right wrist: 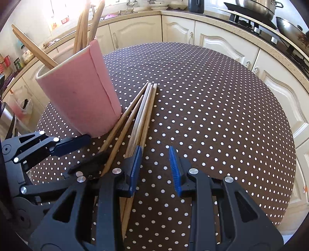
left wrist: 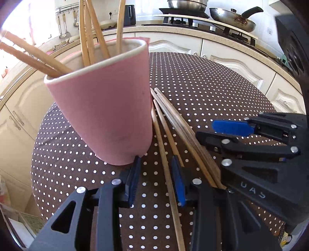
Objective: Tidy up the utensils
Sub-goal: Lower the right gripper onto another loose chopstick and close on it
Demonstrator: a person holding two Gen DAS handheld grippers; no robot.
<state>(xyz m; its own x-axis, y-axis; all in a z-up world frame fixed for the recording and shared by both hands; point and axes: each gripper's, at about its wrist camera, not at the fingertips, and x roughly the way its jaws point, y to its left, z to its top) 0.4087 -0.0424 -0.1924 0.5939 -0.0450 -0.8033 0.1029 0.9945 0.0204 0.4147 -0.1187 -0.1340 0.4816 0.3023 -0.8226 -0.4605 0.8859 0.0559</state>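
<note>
A pink cup (left wrist: pixel 108 108) stands on the dotted table and holds several wooden chopsticks (left wrist: pixel 90 32). It also shows in the right wrist view (right wrist: pixel 77 96). Several loose chopsticks (left wrist: pixel 173 125) lie on the cloth just right of the cup, also in the right wrist view (right wrist: pixel 141 119). My left gripper (left wrist: pixel 157 179) is open, one chopstick running between its fingers, its left fingertip near the cup's base. My right gripper (right wrist: pixel 155 168) is open, its left finger (right wrist: pixel 136 166) over the chopstick bundle. Each gripper shows in the other's view: the right (left wrist: pixel 251 139), the left (right wrist: pixel 58 150).
The round table carries a brown cloth with white dots (right wrist: pixel 212 115). White kitchen cabinets (right wrist: pixel 222 44) curve behind it. A stove with a pot and a pan (left wrist: pixel 231 17) sits on the counter at the back right.
</note>
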